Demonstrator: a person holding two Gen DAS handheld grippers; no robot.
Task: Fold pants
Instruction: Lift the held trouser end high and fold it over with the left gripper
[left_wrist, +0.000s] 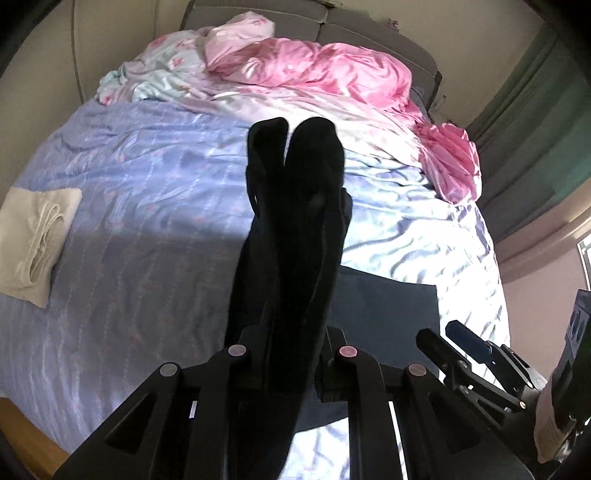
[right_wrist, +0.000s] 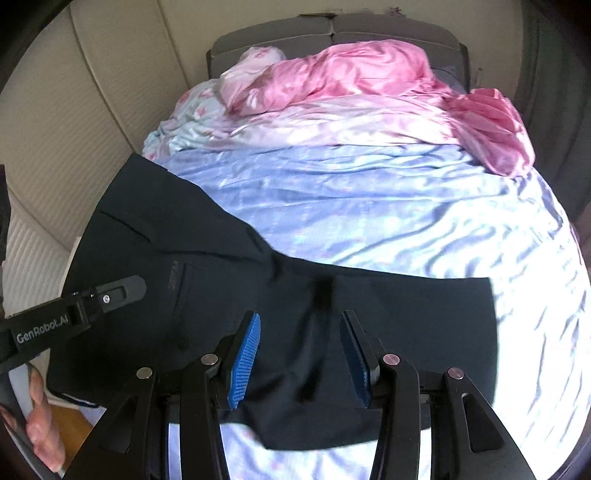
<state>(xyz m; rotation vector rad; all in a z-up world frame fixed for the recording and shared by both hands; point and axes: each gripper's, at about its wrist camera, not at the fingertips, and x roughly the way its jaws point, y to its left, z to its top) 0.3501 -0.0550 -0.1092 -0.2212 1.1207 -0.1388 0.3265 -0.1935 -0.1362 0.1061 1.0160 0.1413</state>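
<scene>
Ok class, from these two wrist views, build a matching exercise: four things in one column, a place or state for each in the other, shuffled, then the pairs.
Things:
1. dark pants
2. pink quilt
3. cream folded cloth
4. right gripper

Descriptions:
a. bunched at the head of the bed
b. jaws apart, nothing pinched
c. partly lifted by the left gripper
d. flat at the bed's left edge

Pairs: 1-c, 2-a, 3-d, 4-b

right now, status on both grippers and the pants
Left gripper shut on pants, one end lifted. Right gripper open above the pants, holding nothing. Pants partly on bed. Nothing in the way.
</scene>
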